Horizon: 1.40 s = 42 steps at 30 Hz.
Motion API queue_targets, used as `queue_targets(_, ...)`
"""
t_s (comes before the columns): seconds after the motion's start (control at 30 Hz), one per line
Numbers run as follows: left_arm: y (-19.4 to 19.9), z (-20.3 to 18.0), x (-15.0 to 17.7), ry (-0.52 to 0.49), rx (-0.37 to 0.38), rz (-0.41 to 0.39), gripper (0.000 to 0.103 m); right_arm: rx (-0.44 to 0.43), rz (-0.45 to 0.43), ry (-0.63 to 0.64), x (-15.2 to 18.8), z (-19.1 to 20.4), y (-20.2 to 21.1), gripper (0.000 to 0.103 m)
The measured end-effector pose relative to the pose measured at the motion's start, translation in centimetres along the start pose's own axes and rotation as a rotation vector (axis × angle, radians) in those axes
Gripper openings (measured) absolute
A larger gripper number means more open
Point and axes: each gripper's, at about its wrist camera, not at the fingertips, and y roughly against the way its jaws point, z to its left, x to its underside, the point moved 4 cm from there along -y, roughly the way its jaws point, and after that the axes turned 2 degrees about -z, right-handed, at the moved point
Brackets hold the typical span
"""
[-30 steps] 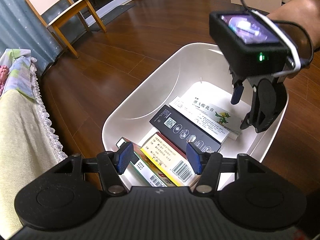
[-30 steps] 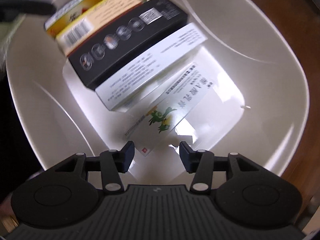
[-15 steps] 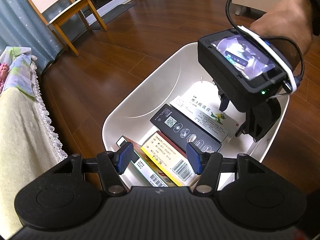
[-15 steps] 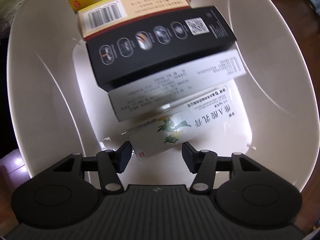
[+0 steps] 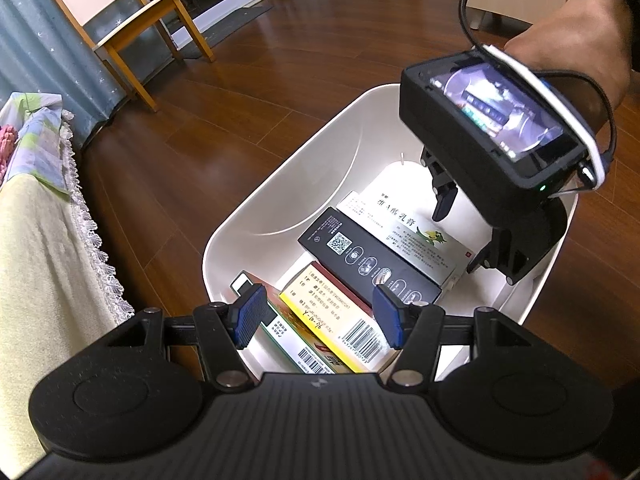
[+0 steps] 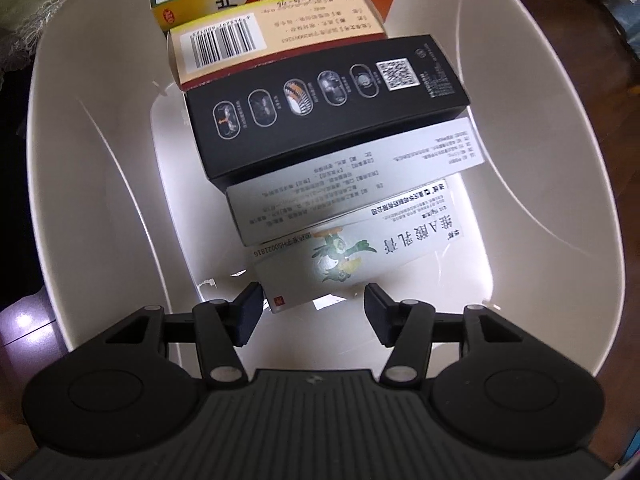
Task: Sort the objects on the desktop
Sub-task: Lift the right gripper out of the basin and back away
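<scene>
A white tub (image 5: 280,184) on the wooden floor holds several boxes lying side by side. Nearest the left gripper lie an orange-green box (image 5: 292,336) and a yellow barcode box (image 5: 340,320). Then come a black box (image 5: 368,256), a grey-white box (image 6: 352,184) and a white box with a green bird picture (image 5: 420,232). My left gripper (image 5: 318,316) stands open above the near end of the tub, holding nothing. My right gripper (image 6: 312,312) is open inside the far end, its fingers either side of the bird box's (image 6: 360,252) end without touching it. It also shows in the left view as the right gripper (image 5: 460,236).
A person's hand (image 5: 580,40) holds the right gripper, with a cable looping over it. A wooden chair (image 5: 132,28) stands at the back left. A cloth-covered surface with a lace edge (image 5: 40,240) borders the left. Wooden floor (image 5: 280,60) surrounds the tub.
The right gripper has turned and come lower into the far end of the tub, closer to the bird box. The left gripper and the boxes have stayed put.
</scene>
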Motion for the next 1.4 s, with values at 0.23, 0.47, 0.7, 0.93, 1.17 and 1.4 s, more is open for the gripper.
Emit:
queue_targets(0.23, 0.3, 0.0, -0.1, -0.003, -0.008, -0.010, 0.063, 0.012, -0.042, -0.102, 0.4, -1.2, 2.5, 0.056)
queue_targets(0.47, 0.9, 0.1, -0.2, -0.009, -0.018, -0.024, 0.069, -0.007, -0.215, -0.407, 0.9, -4.0, 7.3, 0.061)
queue_targets(0.7, 1.6, -0.1, -0.3, -0.005, -0.020, -0.039, 0.072, -0.048, -0.417, -0.756, 3.4, -2.7, 9.5, 0.065)
queue_targets(0.93, 2.6, -0.4, -0.3, 0.026, -0.008, -0.064, 0.086, -0.110, -0.517, -0.958, 5.2, -1.1, 12.0, 0.077)
queue_targets(1.17, 4.1, -1.0, 0.3, 0.028, 0.000, -0.074, 0.100, -0.092, -0.549, -1.004, 6.5, 0.8, 13.6, 0.086)
queue_targets(1.4, 5.8, -1.2, 1.1, 0.049, -0.020, -0.081, 0.102, -0.071, -0.585, -1.032, 7.2, 1.8, 16.0, 0.090)
